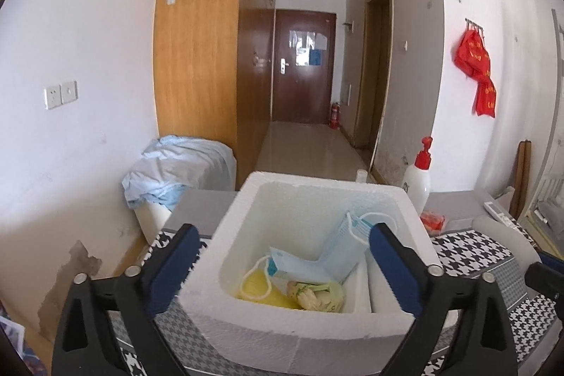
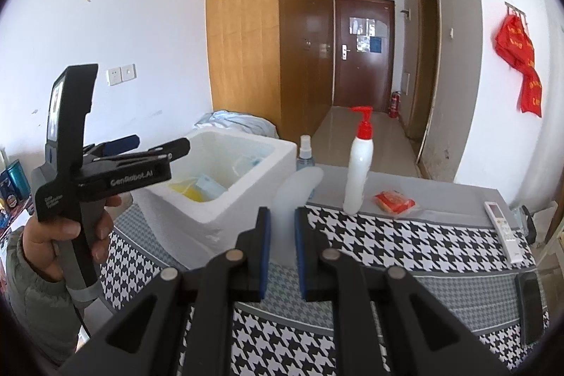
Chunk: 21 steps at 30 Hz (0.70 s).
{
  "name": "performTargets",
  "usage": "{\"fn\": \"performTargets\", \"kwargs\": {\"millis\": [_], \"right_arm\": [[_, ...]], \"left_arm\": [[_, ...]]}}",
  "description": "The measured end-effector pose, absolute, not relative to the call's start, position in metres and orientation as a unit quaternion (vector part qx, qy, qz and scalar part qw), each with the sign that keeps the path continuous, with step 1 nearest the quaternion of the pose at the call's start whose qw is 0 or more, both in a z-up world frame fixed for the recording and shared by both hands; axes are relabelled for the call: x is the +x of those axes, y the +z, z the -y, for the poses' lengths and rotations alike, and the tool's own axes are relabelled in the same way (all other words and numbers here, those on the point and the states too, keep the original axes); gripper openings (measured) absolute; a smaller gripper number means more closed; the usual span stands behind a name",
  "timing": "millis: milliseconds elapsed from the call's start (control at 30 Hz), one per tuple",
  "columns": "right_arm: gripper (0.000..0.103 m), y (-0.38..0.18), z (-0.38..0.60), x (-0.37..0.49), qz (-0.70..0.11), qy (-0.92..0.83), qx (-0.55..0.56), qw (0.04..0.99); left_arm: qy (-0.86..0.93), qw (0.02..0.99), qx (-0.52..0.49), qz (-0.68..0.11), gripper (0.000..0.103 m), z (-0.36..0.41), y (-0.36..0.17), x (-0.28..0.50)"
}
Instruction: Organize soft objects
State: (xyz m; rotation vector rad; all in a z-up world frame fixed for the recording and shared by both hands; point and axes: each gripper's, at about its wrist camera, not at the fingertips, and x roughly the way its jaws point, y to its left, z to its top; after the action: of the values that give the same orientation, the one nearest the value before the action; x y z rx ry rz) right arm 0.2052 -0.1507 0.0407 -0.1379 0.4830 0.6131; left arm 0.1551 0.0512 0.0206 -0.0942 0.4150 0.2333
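A: Soft things first. Foam box (image 1: 303, 330) sits on the checked cloth (image 2: 405, 242) of the bench. Inside it: blue face masks (image 1: 338, 249), a yellow mask (image 1: 257, 288) with its ear loop showing, and a small crinkled yellow-green packet (image 1: 317, 295) on the floor of the box.

B: Left tool (image 1: 282, 270)?

A: Spread wide, empty. One pad hangs outside the box's left wall, the other over its right side, just beside the blue masks. Nothing between the pads but the box opening. In the right wrist view it is held by a hand (image 2: 70, 231) in a padded sleeve, above the box's near corner.

B: Right tool (image 2: 282, 235)?

A: Nearly closed, pinching a pale, translucent soft piece (image 2: 296, 196) that stands up from between the pads. Cannot tell what the piece is. It is over the cloth, to the right of the box, not in it.

B: Round about?

A: White pump bottle (image 2: 359, 171) with red top, upright behind the cloth; small spray bottle (image 2: 305, 154) by the box's far corner; red packet (image 2: 394, 201) right of the pump bottle; remote control (image 2: 502, 226) near the right edge. Light blue bundle of cloth (image 1: 176, 168) beyond the box, by the wooden wardrobe (image 1: 201, 34).
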Motion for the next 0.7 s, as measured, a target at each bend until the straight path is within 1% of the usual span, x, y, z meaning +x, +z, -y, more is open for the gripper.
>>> {"fn": "performTargets", "kwargs": {"millis": [700], "right_arm": [[0.016, 0.052, 0.109, 0.218, -0.232, 0.323, -0.083, 0.914]], "left_arm": [[0.138, 0.972, -0.039, -0.184, 0.102, -0.072, 0.025, 0.116]]}}
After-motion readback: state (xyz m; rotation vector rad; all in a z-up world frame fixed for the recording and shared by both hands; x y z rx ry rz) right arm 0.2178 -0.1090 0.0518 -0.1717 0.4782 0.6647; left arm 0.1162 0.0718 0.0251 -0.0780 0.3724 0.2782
